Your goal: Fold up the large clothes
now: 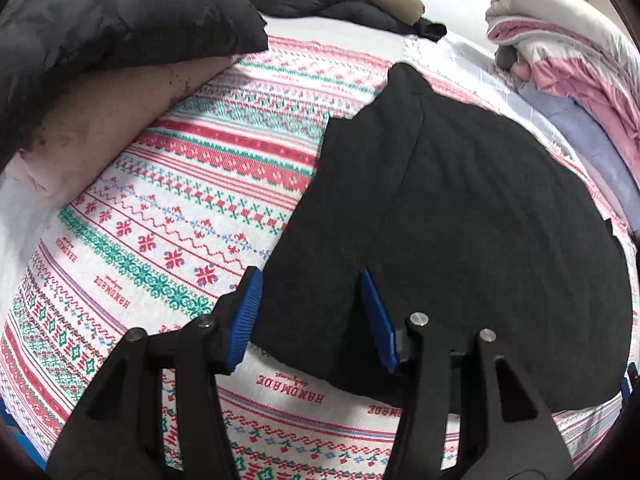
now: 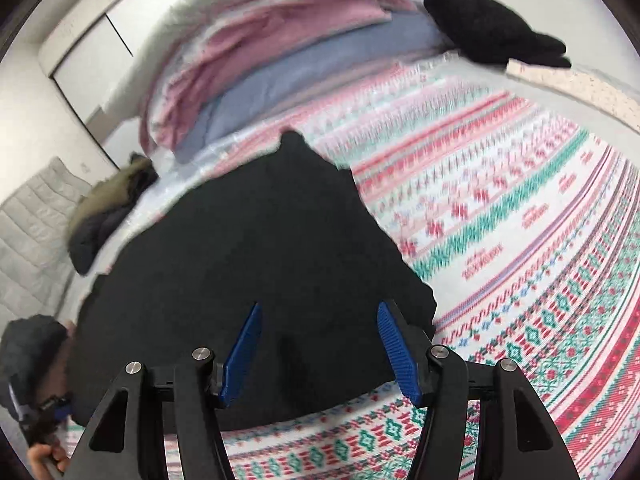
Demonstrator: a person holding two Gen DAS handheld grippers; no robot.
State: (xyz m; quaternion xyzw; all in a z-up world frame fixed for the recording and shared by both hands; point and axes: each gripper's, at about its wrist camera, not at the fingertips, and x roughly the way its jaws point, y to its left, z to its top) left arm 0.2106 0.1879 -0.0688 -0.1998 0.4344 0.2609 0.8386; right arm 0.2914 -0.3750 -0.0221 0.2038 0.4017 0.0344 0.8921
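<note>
White bedspread with red and green knitted-style pattern [image 1: 168, 208] spread flat, large black fabric garment [image 1: 460, 216] laid on it, left gripper [image 1: 312, 312] held with blue-padded jaws apart over garment's near edge, right gripper [image 2: 320, 348] likewise held apart above garment [image 2: 248, 264]

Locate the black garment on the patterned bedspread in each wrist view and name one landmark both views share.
Left wrist: the black garment fills centre-right, its near edge between the open jaws.
Right wrist: it fills centre-left, its near edge under the open jaws.
Shared landmark: the pink and white quilt, upper right in the left view, top centre in the right.
</note>
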